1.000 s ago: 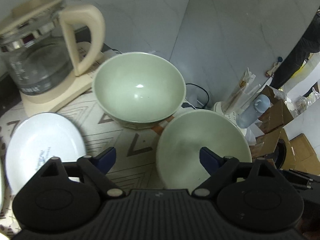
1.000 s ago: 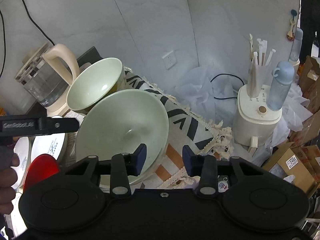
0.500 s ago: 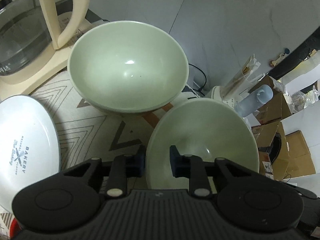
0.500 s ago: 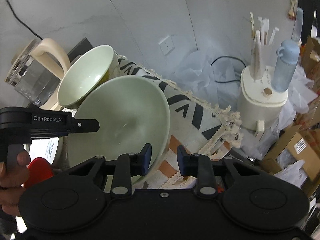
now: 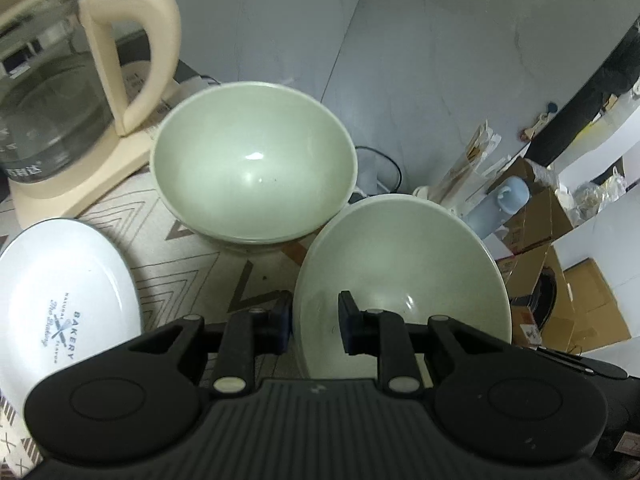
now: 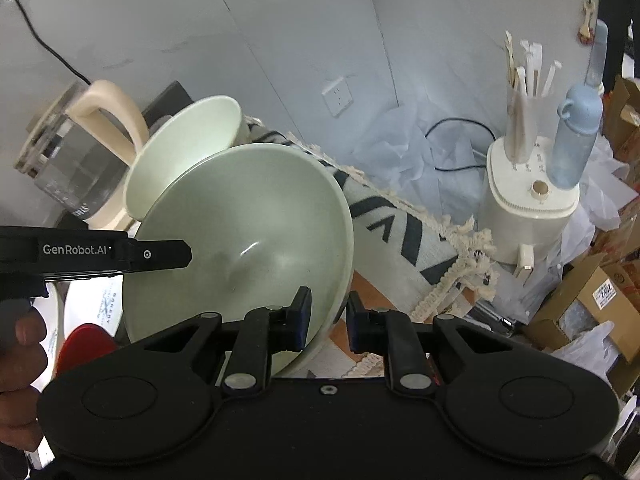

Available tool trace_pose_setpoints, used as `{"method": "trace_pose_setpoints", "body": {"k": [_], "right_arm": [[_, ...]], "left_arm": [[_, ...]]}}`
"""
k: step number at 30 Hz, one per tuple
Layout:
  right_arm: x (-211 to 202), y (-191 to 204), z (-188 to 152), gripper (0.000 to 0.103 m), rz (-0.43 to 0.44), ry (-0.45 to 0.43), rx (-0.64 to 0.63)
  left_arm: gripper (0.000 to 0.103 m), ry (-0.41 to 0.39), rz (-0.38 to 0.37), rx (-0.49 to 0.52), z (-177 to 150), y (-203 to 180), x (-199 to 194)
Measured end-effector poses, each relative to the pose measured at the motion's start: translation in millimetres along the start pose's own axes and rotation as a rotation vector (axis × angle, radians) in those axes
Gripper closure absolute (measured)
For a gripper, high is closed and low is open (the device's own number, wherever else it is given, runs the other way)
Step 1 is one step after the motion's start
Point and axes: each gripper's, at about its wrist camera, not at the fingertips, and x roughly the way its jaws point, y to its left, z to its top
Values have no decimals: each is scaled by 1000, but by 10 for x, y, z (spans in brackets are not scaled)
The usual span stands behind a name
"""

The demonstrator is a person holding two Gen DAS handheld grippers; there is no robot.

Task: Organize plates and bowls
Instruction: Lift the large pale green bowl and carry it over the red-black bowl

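A pale green bowl (image 5: 400,276) is held tilted above the patterned cloth. My left gripper (image 5: 314,324) is shut on its left rim, one finger inside and one outside. My right gripper (image 6: 328,320) is shut on its right rim; the bowl also shows in the right wrist view (image 6: 244,248). A second pale green bowl (image 5: 252,172) stands on the cloth just behind it, also seen in the right wrist view (image 6: 188,148). A white "Bakery" plate (image 5: 60,304) lies to the left. A red plate (image 6: 86,346) shows at lower left.
A glass kettle with a cream handle (image 5: 72,92) stands on its base at the back left. The cloth's fringed edge (image 6: 452,268) marks the table's right side. Beyond it stand a white appliance with a blue bottle (image 6: 572,140) and cardboard boxes (image 5: 568,312).
My left gripper went from open beside the bowl to shut on its rim. The right gripper kept its hold. The bowl has come up and tilted, closer to the second bowl.
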Motion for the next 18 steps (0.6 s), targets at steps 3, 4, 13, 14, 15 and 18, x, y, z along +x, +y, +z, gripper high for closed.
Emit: {"method": "trace_pose_setpoints", "body": {"k": [3,4,13,14,15,18], "right_arm": [[-101,25,20,84,16,-23,-19],[-135,34,25,85,24,-31,-24],[-393,182,14,84,73,-75,-83],[-418,197,8,84,78,-78,-92],[-439,211,-2,84,81,-81,-98],[-506,244,-30,84,97,-89,-112]], "left_arm": [[81,-28,3,-20,-49,2,-157],[81,-36,7,-27,-69,1,-213],[81,-102,32,-92,-238,52,-598],[81,-109,36,-96,-261,49,-633],[81,-114,39,-101,-281,46,-667],[81,-123,44,-124,-362,70,-760]]}}
